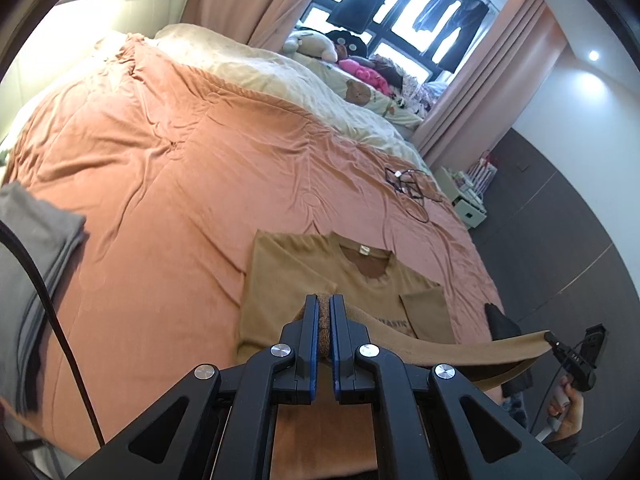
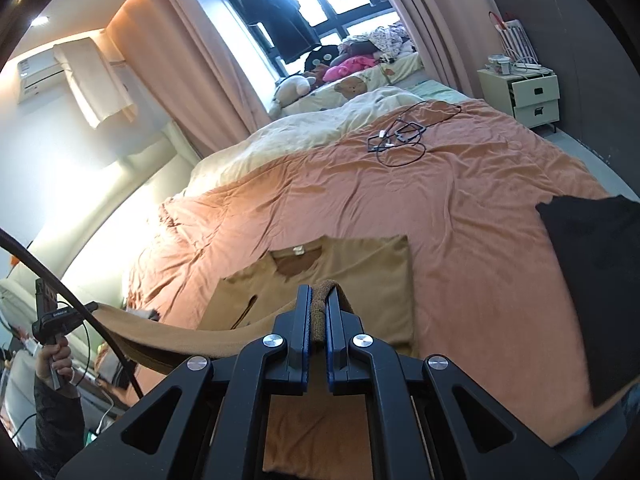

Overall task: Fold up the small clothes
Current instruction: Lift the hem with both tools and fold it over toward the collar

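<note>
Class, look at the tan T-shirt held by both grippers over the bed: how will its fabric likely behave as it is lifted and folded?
The tan T-shirt is probably floppy: its hem sags between the left gripper and right gripper. It seems light, since pinches at two points lift the edge. It likely creases easily, as its sleeves already lie folded flat on the bedspread.

Tan T-shirt (image 1: pixel 352 280) lay collar-up on the bed (image 1: pixel 160 160), sleeves folded in, its hem lifted taut.
</note>
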The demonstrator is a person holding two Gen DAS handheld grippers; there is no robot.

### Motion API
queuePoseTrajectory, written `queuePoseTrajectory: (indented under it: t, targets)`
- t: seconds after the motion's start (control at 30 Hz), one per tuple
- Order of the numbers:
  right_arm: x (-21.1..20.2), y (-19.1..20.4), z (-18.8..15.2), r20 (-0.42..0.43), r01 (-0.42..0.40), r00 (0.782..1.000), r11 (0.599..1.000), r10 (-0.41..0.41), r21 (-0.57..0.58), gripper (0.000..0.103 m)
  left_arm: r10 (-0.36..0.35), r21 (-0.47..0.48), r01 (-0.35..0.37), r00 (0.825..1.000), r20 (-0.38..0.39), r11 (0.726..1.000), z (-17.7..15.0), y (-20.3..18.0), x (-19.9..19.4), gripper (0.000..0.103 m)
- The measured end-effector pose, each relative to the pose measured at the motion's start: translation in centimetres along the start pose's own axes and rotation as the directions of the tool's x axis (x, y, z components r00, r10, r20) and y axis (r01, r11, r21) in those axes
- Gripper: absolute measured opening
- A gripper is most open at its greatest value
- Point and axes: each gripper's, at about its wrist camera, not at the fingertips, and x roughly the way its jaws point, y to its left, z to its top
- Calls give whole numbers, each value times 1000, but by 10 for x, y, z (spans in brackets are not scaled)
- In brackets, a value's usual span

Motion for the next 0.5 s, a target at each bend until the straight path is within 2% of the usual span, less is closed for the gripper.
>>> queuePoseTrajectory:
  t: [0.2, 0.5]
  targets:
    - [54, -4, 30, -39, 27, 999, 1000, -26, 14, 2, 41, -8, -41, 998, -39, 999, 31, 8, 54, 5]
    - [141, -13, 70, -128, 66, 990, 997, -61, 37, 2, 93, -63, -103, 985, -144, 993, 57, 47, 146, 5]
